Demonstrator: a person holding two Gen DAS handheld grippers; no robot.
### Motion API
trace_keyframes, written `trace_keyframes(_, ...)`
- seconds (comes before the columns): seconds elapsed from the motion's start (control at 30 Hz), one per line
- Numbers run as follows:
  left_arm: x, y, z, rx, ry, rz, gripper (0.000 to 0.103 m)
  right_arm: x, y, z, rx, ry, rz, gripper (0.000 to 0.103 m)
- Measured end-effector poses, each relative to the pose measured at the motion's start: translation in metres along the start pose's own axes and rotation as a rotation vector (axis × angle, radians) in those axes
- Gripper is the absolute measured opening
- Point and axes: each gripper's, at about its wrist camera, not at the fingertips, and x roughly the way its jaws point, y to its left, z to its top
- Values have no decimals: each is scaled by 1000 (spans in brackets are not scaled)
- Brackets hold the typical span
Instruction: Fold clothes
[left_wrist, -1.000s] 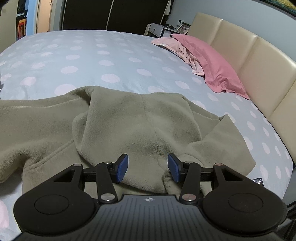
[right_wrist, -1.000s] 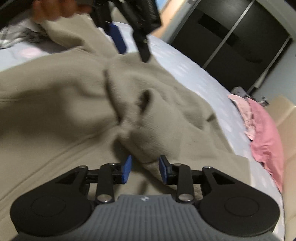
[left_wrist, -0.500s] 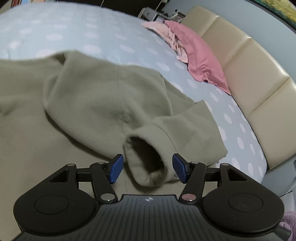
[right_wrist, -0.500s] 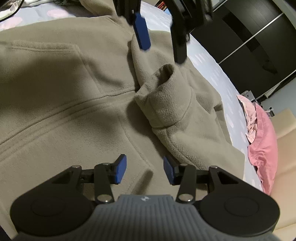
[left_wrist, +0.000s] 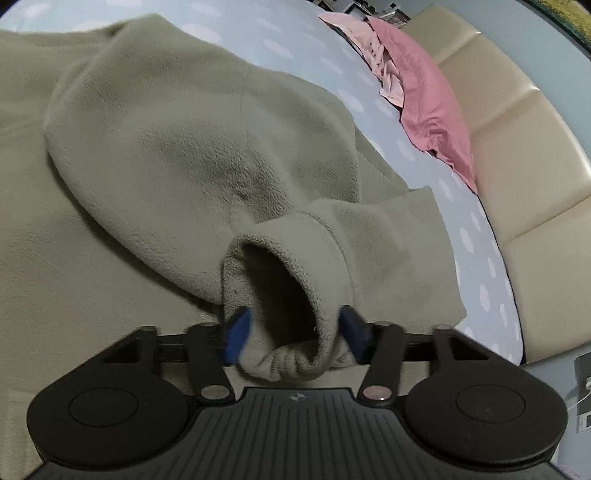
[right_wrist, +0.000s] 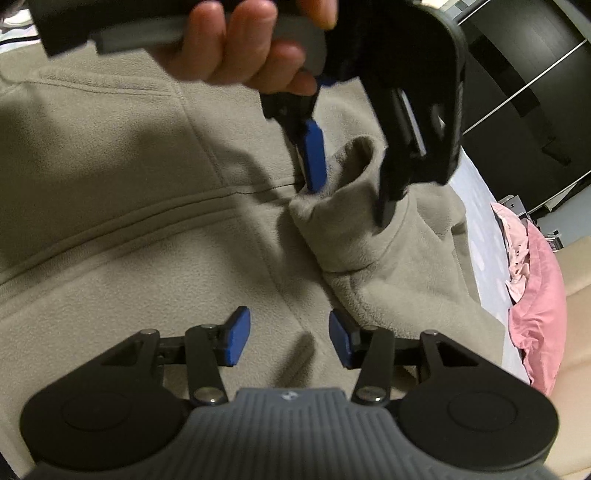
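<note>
Left wrist view: the olive-green fleece hooded sweatshirt (left_wrist: 155, 177) lies spread on the pale blue polka-dot bedsheet (left_wrist: 476, 236). Its sleeve is folded across the body, and the open ribbed sleeve cuff (left_wrist: 291, 291) stands directly between the blue pads of the left gripper (left_wrist: 295, 332). The jaws are closing on the cuff; the pads bracket the fabric, but firm contact cannot be confirmed. Beyond the cuff, a pink pillow (left_wrist: 432, 110) rests against the beige padded headboard (left_wrist: 524, 158). Right wrist view: the right gripper (right_wrist: 290, 341) hovers over the sweatshirt body short of the cuff, fingers spread, nothing between them. Past the cuff, a person's hand (right_wrist: 243, 48) holds the left gripper, whose blue pad (right_wrist: 314, 158) sits at the cuff's side. Step in hand, as judged: securing the sleeve end for repositioning. The next move calls for full closure on the cuff, then laying the sleeve flat and straight across the body before any fold of the torso.
</note>
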Motion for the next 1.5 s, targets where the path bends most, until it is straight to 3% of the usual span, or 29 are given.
trace_keyframes(0.03,1,-2,0,16,-2,-9,17,1,0,0,-3,-1,2,51)
trace_keyframes(0.07,-1,-6,0,42,-16,-11,4,2,0,0,-5,-1,3,51)
trace_keyframes(0.3,-27,-40,5,174,-120,-34,3,3,-3,3,3,1,8,51)
trace_keyframes(0.53,-72,-83,42,291,-218,-84,3,3,-11,6,47,16,-27,51)
trace_keyframes(0.87,-130,-137,106,483,-356,-19,3,13,-66,8,278,-11,-219,50)
trace_keyframes(1.03,-152,-126,133,500,-402,43,3,29,-109,-10,511,-40,-255,49)
trace_keyframes(1.2,-157,-107,150,481,-412,85,3,45,-138,-25,687,-124,-194,41)
trace_keyframes(1.3,-155,-83,160,452,-416,140,3,61,-153,-37,765,-23,-279,33)
trace_keyframes(1.37,-152,-60,168,414,-409,176,3,66,-160,-49,808,39,-329,34)
trace_keyframes(1.5,-126,-6,178,324,-338,266,3,68,-167,-70,883,74,-306,37)
